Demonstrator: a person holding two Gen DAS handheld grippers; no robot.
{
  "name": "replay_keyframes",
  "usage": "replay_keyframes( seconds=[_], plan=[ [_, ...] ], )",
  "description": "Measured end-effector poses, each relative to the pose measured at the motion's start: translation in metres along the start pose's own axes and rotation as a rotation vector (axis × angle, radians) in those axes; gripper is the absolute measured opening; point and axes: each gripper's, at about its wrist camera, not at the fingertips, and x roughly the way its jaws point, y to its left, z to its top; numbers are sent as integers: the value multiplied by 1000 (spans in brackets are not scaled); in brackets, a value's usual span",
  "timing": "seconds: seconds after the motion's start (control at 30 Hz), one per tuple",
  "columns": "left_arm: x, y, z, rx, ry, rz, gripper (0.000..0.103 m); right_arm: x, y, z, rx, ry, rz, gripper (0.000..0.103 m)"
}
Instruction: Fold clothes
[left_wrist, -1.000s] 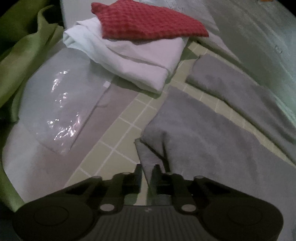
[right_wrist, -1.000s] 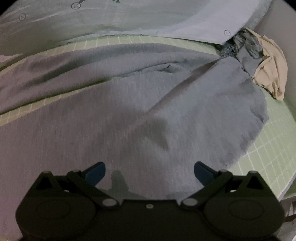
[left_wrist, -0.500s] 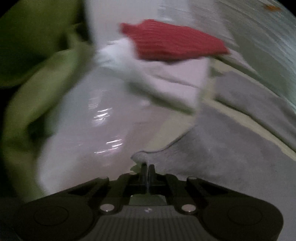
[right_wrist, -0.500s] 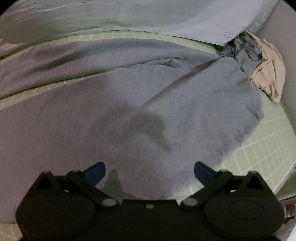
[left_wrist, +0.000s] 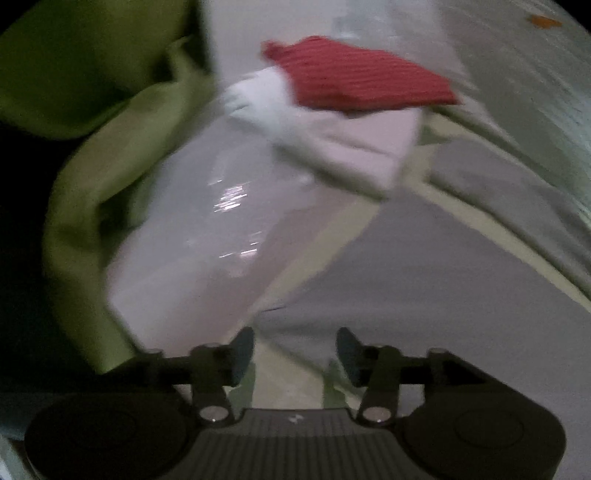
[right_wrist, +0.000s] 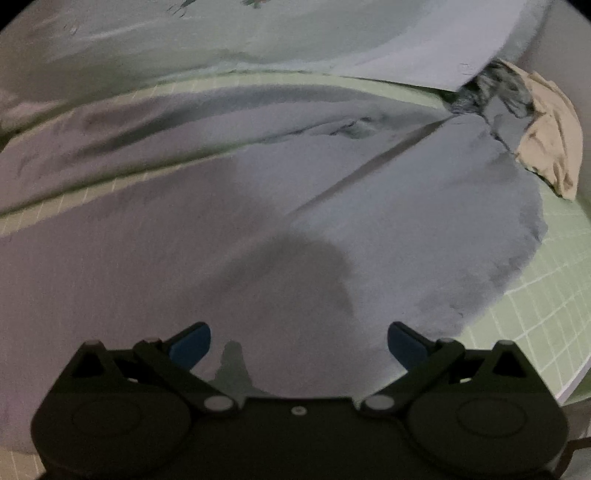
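Note:
A grey garment (left_wrist: 443, 295) lies spread on a green gridded mat (left_wrist: 314, 254); the right wrist view shows it as a wide grey sheet (right_wrist: 258, 221) with a long crease. My left gripper (left_wrist: 295, 349) hovers over its edge, and its jaws are opening with nothing pressed between the pads; the picture is blurred. My right gripper (right_wrist: 299, 339) stands wide open just above the grey cloth, holding nothing.
A red waffle cloth (left_wrist: 358, 74) tops a folded white stack (left_wrist: 351, 136). A clear plastic bag (left_wrist: 207, 229) and green fabric (left_wrist: 103, 147) lie left. A pale blue shirt (right_wrist: 295, 40) lies beyond the grey garment, a beige cloth (right_wrist: 550, 136) at the right, near the mat's edge (right_wrist: 576, 376).
My left gripper, shut on the grey cloth's edge half a second ago, has spread its jaws and let it go, shifting over the mat. The right gripper stayed open and barely moved.

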Motion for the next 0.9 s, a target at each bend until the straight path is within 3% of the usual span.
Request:
replay_keyframes(
  seconds=[0.23, 0.43, 0.57, 0.7, 0.87, 0.9],
  plan=[
    [-20, -100, -2, 204, -55, -106, 76, 9, -60, 6, 158, -31, 16, 103],
    [-40, -199, -11, 337, -114, -179, 83, 31, -149, 22, 263, -37, -35, 103],
    [-63, -269, -17, 345, -138, -193, 85, 52, -230, 36, 311, -14, -38, 103],
    [-90, -322, -42, 286, -155, -220, 88, 65, -309, 59, 426, -75, -73, 102],
    [-107, -373, -84, 175, -114, -196, 88, 93, -378, 93, 522, -102, -72, 81],
    [-107, -381, -92, 158, -94, -187, 88, 100, -386, 100, 527, -95, -64, 73]
  ],
)
